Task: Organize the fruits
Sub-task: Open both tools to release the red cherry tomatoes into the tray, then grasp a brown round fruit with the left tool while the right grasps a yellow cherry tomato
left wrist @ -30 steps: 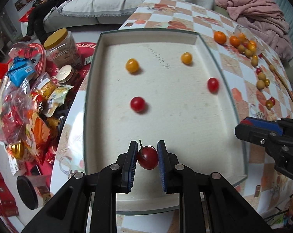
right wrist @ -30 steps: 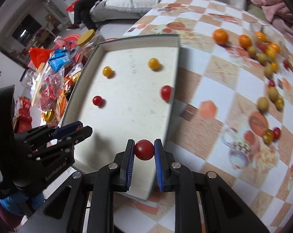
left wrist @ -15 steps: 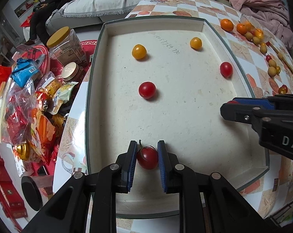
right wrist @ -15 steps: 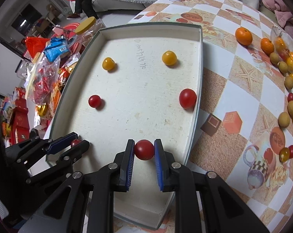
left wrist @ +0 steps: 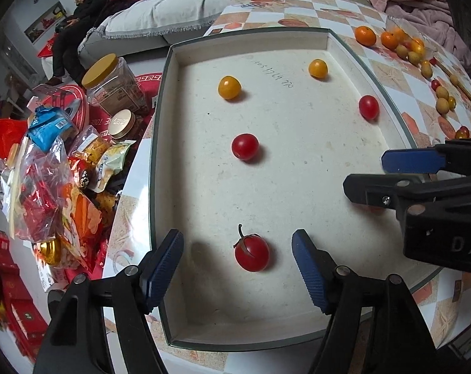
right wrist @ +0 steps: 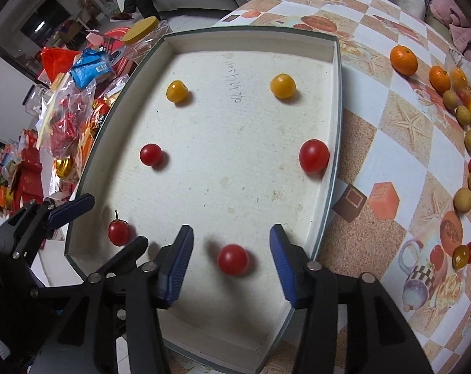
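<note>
On the bench, everything placed by the tray:

Bench (right wrist: 388, 143): checked cloth with starfish and cup prints; it carries the tray.
Tray (left wrist: 163, 143): shallow, pale, green-edged; six small fruits lie apart on its floor.
Snack pile (left wrist: 57, 168): bags and wrappers off the tray's left side, with a yellow-lidded jar (left wrist: 110, 84) near the tray's far left corner.
Left gripper (left wrist: 238, 266): over the tray's near left end; its fingers (left wrist: 165, 265) are spreading apart, and the stemmed cherry sits between them, touched by neither pad.
Right gripper (right wrist: 231, 263): over the tray's near right end; its fingers (right wrist: 181, 261) are likewise spreading, with a red tomato lying free between them.
Oranges (right wrist: 404, 60): two, beyond the tray's far right corner, on the cloth.
Loose fruits (right wrist: 463, 199): tan, yellow and red ones scattered on the cloth, well to the tray's right.
Yellow tomatoes (left wrist: 229, 87): two at the tray's far end, one left, one right (left wrist: 318, 68).
Middle red tomatoes (left wrist: 245, 146): one left of the tray's centre, one against its right wall (left wrist: 368, 107).
Stemmed cherry (left wrist: 252, 252): dark red, resting on the tray floor near the front left corner.
Red tomato (right wrist: 233, 259): slightly blurred, on the tray floor near the front edge, right of the cherry.
</note>
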Tool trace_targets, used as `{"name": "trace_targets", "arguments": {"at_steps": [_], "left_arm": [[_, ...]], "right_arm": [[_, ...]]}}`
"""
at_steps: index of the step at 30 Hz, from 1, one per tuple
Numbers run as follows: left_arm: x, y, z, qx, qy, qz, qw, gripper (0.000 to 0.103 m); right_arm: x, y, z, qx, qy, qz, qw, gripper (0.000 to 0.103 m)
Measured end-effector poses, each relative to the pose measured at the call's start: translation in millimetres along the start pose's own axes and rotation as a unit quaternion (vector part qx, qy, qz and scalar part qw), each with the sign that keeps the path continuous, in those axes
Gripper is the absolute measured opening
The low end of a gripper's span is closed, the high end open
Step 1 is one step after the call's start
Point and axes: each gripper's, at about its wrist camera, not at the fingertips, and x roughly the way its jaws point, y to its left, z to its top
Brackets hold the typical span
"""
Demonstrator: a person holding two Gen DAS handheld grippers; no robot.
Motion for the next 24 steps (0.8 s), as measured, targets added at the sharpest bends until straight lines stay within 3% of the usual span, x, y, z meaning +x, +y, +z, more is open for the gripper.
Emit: {"name": "trace_targets", "arguments": {"at_steps": [4,9,16,24], "left_arm": [[-2,-1,3,0.000,0.004,-0.002,1.0000,0.073],[-13,-14,16,0.019,-0.011,-0.006,0.9997,0.073],[-37,-58,49,0.056,-0.049,-0.031,0.9967,0.073],[-49,-128,82,0.106,-0.071,-0.076,0.9890,0.073]], "right_arm": [[-21,-3,2,0.008,-0.028,0.008,1.000,0.070],[-52,-29,-3,0.036,-0.060,-0.006,0.998,0.071],[-83,-96,-26,0.109,-0.080,-0.052,0.989,0.071],[-107,-190,-53,0.198,-0.090,-0.097,0.971,0.071]]}}
